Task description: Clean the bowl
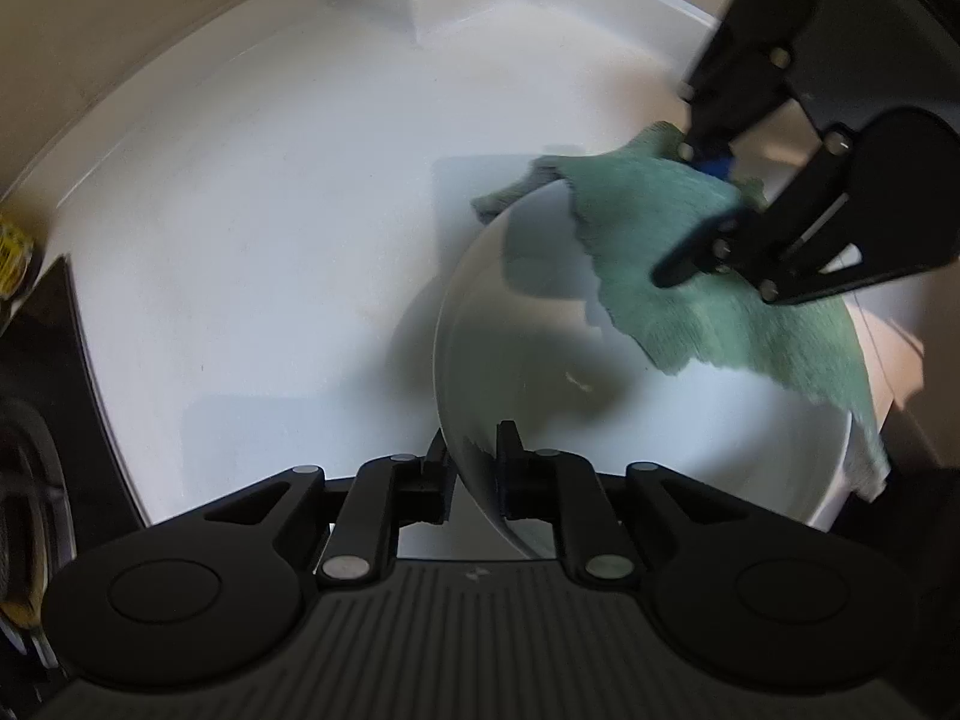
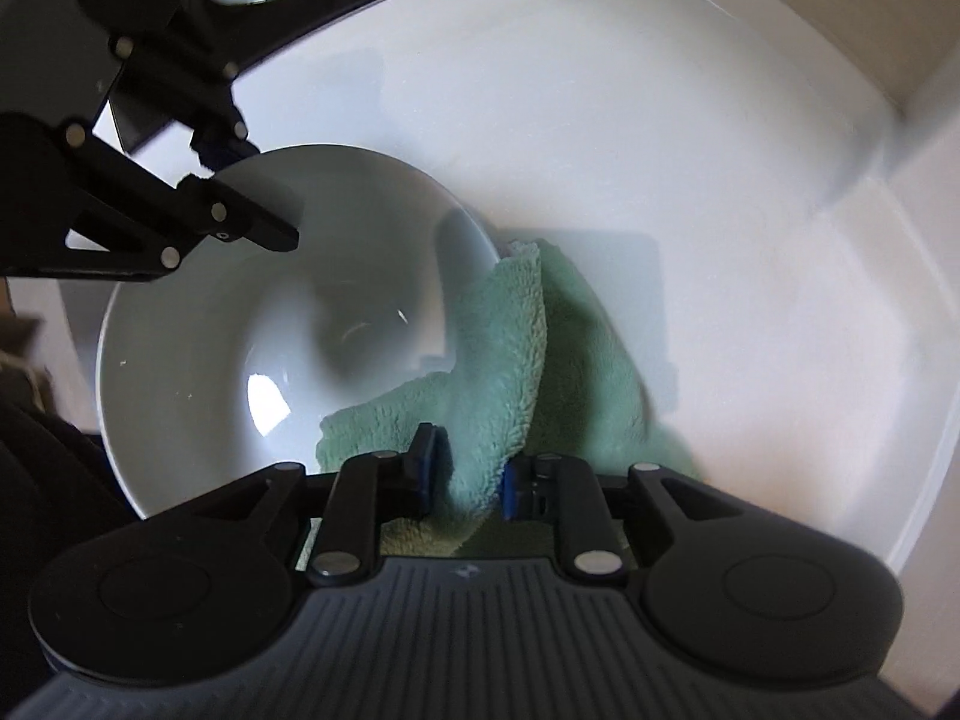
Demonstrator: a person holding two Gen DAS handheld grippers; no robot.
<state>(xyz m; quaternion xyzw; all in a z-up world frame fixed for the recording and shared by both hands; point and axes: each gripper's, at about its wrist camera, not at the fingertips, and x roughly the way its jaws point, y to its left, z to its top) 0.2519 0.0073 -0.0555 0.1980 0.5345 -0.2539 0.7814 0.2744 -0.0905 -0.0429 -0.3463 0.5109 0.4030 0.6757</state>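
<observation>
Sideways, bowl mouth towards cloth

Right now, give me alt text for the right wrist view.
The right gripper pinches a green cloth draped over the rim of a white bowl on a white counter. The left gripper clamps the bowl's far rim at upper left.

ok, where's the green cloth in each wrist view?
Left wrist: green cloth upper right, draped over the bowl's far rim, in the right gripper.
Right wrist: green cloth bottom centre, between that gripper's fingers.
Shared landmark: white bowl.
</observation>
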